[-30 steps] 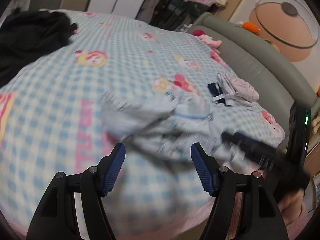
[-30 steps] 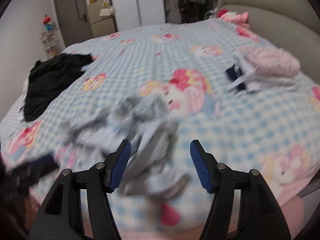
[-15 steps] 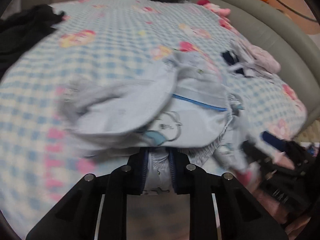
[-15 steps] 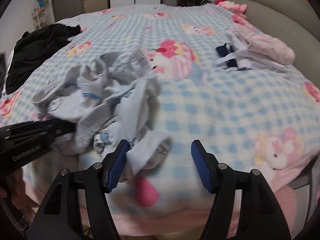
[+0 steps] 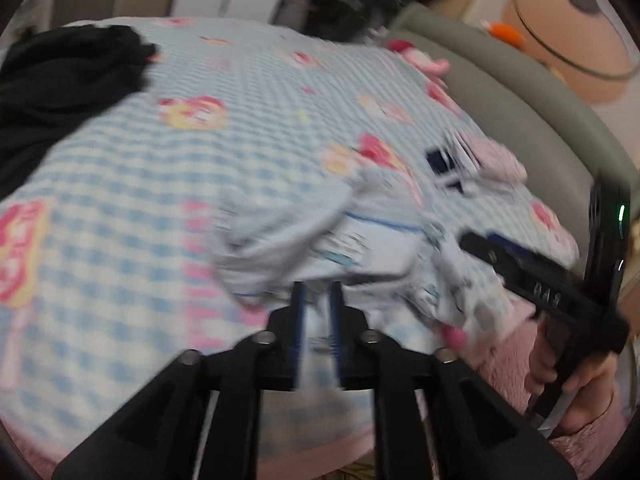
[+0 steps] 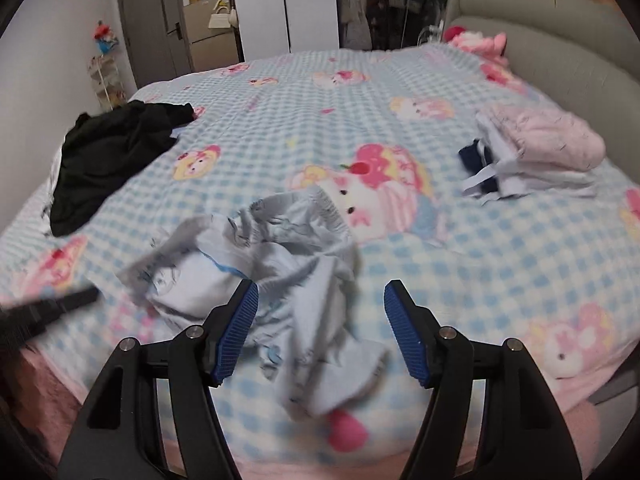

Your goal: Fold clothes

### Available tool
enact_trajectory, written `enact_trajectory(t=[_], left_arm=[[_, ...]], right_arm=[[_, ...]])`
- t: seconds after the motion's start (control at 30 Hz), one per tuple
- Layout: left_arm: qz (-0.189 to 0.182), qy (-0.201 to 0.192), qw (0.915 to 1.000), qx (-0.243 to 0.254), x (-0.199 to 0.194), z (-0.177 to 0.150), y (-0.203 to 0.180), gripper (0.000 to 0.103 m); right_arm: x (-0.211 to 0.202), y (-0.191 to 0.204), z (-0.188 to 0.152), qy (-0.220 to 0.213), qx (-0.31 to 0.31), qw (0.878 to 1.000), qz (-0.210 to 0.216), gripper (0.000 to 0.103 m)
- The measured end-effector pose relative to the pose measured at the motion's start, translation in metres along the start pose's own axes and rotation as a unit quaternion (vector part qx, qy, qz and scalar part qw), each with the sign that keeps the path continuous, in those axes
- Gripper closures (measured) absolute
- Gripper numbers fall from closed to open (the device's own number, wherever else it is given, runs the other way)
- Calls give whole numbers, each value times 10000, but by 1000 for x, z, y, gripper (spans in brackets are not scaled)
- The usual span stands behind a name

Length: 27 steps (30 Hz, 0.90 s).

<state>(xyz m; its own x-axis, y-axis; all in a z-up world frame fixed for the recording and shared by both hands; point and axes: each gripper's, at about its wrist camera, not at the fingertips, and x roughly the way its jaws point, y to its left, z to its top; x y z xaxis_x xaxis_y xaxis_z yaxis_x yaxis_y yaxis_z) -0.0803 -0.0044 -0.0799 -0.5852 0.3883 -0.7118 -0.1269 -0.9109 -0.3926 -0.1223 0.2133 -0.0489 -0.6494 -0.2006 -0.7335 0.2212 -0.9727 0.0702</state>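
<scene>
A crumpled light blue garment (image 5: 320, 232) (image 6: 280, 256) lies near the front edge of the checked blue bedspread (image 6: 304, 116). My left gripper (image 5: 318, 292) is narrow on a fold of its near edge, fabric bunched between the pads, and its jaws are opening. The picture there is blurred. In the right wrist view, one black finger of the left gripper (image 6: 60, 304) shows at the garment's left side. My right gripper (image 6: 320, 292) stands open just above the garment's right part, nothing pressed between its pads; it also reaches in from the right (image 5: 500, 256).
A black garment (image 6: 108, 152) lies at the bed's far left. A folded pile of pink, white and navy clothes (image 6: 548, 140) sits at the right, by the grey padded headboard (image 6: 560, 32). A hand (image 5: 588, 376) holds the right gripper's handle. Wardrobes and a door stand beyond.
The left gripper went from wide open to closed on the garment's near edge, then drew back a little with it. The right gripper stayed open over the garment's right part.
</scene>
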Motion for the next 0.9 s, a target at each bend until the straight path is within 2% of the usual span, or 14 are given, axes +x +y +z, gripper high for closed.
enact_trajectory(t=[0.03, 0.07, 0.1, 0.17, 0.2, 0.23, 0.27, 0.33, 0.43, 0.5, 0.6, 0.67, 0.77, 0.9], left_arm=[[-96, 96, 9999, 43, 12, 1, -7, 46], [-171, 169, 9997, -12, 25, 5, -10, 36], [-189, 216, 9996, -66, 35, 6, -11, 36], [-132, 269, 9993, -204, 52, 11, -10, 45], [-124, 352, 9989, -285, 62, 13, -8, 53], [9, 520, 9981, -337, 73, 15, -6, 70], [190, 646, 9975, -234, 77, 11, -8, 78], [568, 774, 9954, 45, 79, 5, -12, 84], [1338, 717, 9873, 472, 69, -5, -14, 90], [1752, 597, 9816, 472, 55, -9, -2, 91], [1953, 435, 9797, 72, 33, -11, 27, 92], [2086, 284, 9773, -231, 17, -13, 45, 93], [2100, -37, 9761, -563, -12, -12, 59, 93], [2474, -597, 9639, -781, -48, -11, 67, 93]], right_arm=[[3, 3, 1, 38, -50, 10000, 32, 36], [6, 6, 2, 93, -106, 9999, 65, 36], [11, 9, 2, 186, -176, 9996, 101, 36], [21, 14, 2, 375, -305, 9987, 160, 36], [24, 14, 1, 455, -324, 9983, 147, 36], [25, 12, 0, 481, -303, 9983, 117, 36], [25, 11, -1, 507, -283, 9983, 86, 36], [27, 7, -4, 580, -210, 9981, 40, 36], [30, 1, -8, 706, -119, 9974, -12, 36], [30, -1, -9, 724, -96, 9973, -35, 36], [30, -1, -8, 706, -60, 9974, 90, 33], [29, 3, -3, 644, -96, 9978, 143, 26], [23, 15, 8, 503, -179, 9982, 260, 25], [17, 39, 18, 317, -425, 9975, 471, 21]])
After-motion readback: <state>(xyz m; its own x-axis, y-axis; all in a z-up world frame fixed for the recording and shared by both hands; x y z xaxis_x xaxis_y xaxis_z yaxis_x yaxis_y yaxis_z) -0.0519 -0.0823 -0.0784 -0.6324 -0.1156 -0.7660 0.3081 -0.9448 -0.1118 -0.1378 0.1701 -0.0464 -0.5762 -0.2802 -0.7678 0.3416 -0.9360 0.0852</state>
